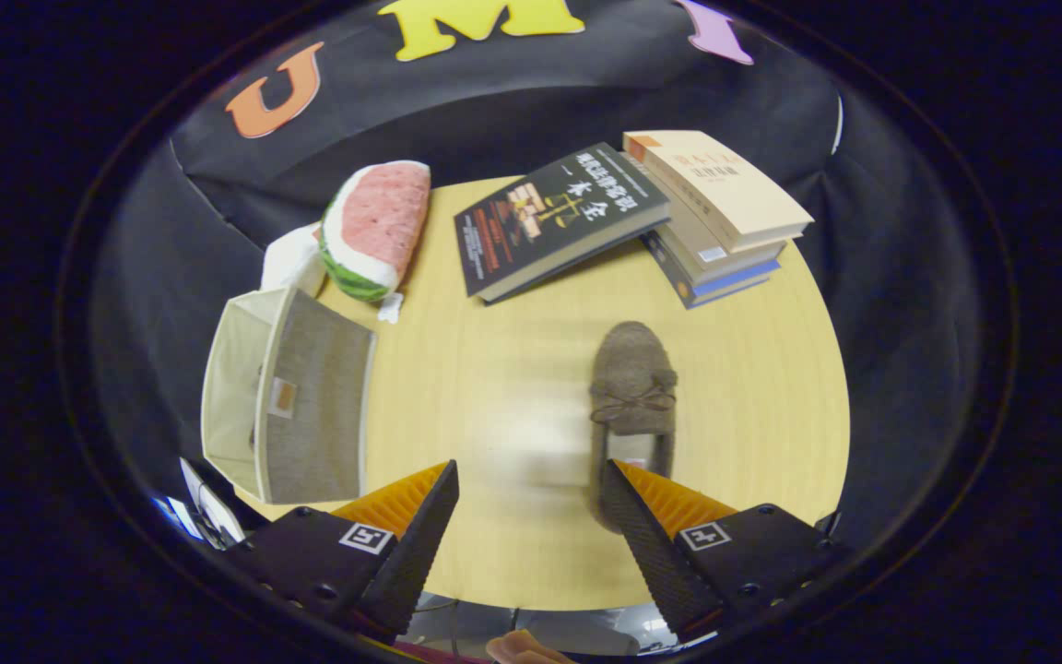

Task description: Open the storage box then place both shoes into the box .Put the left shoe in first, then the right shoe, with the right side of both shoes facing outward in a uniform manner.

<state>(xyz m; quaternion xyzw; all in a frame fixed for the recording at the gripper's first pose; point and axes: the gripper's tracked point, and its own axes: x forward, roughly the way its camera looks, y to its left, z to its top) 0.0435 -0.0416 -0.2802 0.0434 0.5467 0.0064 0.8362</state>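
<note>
Fingers of the gripper [527, 526] stand wide apart over the near edge of the round wooden table [752, 387], with bare tabletop in the gap between them and nothing held. Just ahead of the right finger lies a brown shoe [631, 387], a soft slipper with a small bow across its top; its heel end sits against or just behind that finger's tip, and its toe points away toward the far side of the table. The slipper's long axis thus runs nearly in line with the fingers' own direction, offset to the right of the gap's centre, so a grasp would probably call for a small shift to the right to bring the slipper between the fingers. Whether this is the left or the right shoe I cannot tell, and I can make out just this one. Off to the left, beyond the left finger, the storage box [287, 406] rests at the table's left edge, a fabric box that appears to lie on its side, open, well apart from the slipper. Farther on, a watermelon-slice cushion [374, 231] sits beyond the box, a dark book [554, 217] leans against a stack of books [720, 217] at the far right.
</note>
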